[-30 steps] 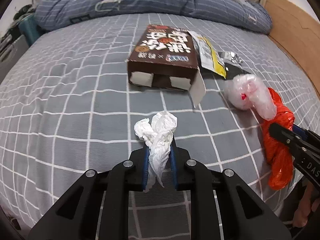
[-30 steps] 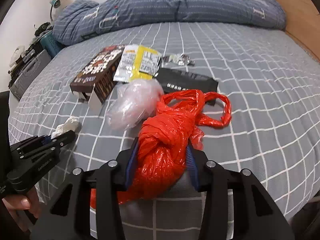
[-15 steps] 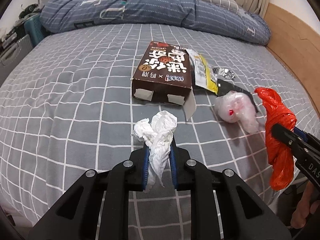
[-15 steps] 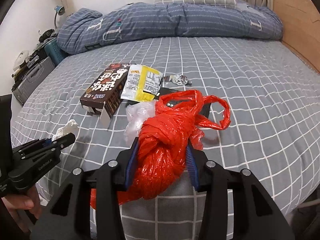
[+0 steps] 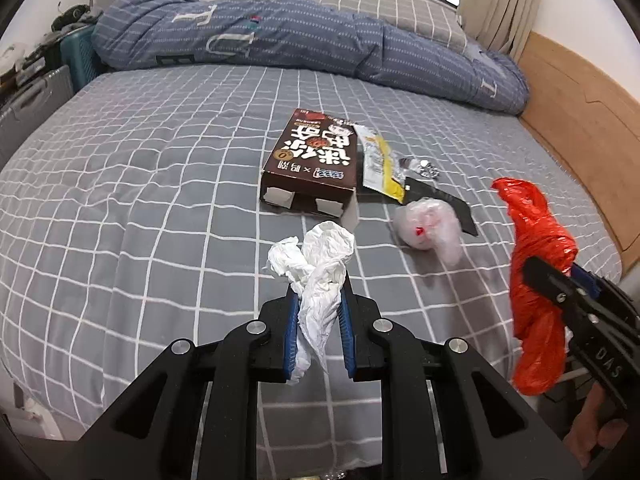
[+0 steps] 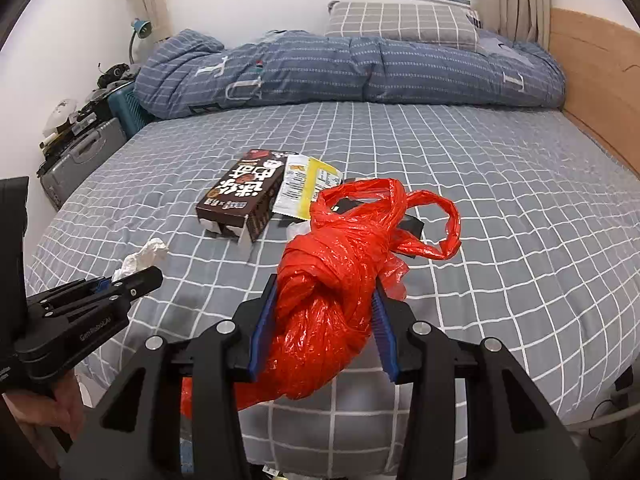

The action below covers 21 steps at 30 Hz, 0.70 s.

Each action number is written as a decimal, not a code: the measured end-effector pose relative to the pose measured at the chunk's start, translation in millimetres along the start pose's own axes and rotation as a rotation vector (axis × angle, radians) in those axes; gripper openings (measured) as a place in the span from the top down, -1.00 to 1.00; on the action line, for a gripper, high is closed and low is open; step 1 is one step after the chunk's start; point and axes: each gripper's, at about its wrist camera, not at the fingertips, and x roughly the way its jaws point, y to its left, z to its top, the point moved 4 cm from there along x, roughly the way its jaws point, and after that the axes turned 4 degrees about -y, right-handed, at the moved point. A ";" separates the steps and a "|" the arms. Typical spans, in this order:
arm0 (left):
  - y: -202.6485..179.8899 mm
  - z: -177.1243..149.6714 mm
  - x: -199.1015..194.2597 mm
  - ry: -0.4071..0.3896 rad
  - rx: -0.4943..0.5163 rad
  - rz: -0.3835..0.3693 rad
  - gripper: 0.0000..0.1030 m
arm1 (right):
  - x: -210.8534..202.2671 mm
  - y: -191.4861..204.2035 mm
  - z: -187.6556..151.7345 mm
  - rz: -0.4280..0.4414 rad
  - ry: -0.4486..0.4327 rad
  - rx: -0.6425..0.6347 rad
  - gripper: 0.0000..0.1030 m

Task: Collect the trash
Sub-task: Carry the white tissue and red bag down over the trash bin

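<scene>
Crumpled white paper tissue (image 5: 316,276), pinched between closed blue pads of left gripper (image 5: 319,312), raised above bed. Knotted, glossy red plastic bag (image 6: 332,312), clamped in right gripper (image 6: 324,320). Lying on grey white-checked bedsheet (image 5: 140,208): brown printed cardboard box (image 5: 314,164), yellow-white wrapper (image 5: 378,162), clear balled plastic bag (image 5: 430,226). Beyond, rolled blue duvet (image 6: 352,72), wooden wall panel (image 5: 580,128).

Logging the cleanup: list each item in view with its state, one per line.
left gripper: shut on the tissue
tissue: crumpled, clamped
right gripper: shut on the red bag
red bag: knotted, bunched, held above the bed
brown box: lying flat, end flaps open
clear bag: balled up on the bed
yellow wrapper: lying flat beside the box
</scene>
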 end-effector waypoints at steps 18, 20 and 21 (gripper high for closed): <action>-13.4 -40.3 -37.6 -0.004 -0.002 -0.001 0.67 | -44.6 11.2 -25.5 -0.002 -0.026 -0.038 0.20; -14.8 -43.0 -40.4 -0.007 0.000 -0.001 0.67 | -48.0 13.8 -28.4 -0.003 -0.027 -0.044 0.20; -15.8 -44.8 -42.9 -0.009 0.002 -0.001 0.67 | -49.6 14.8 -29.2 -0.004 -0.029 -0.047 0.20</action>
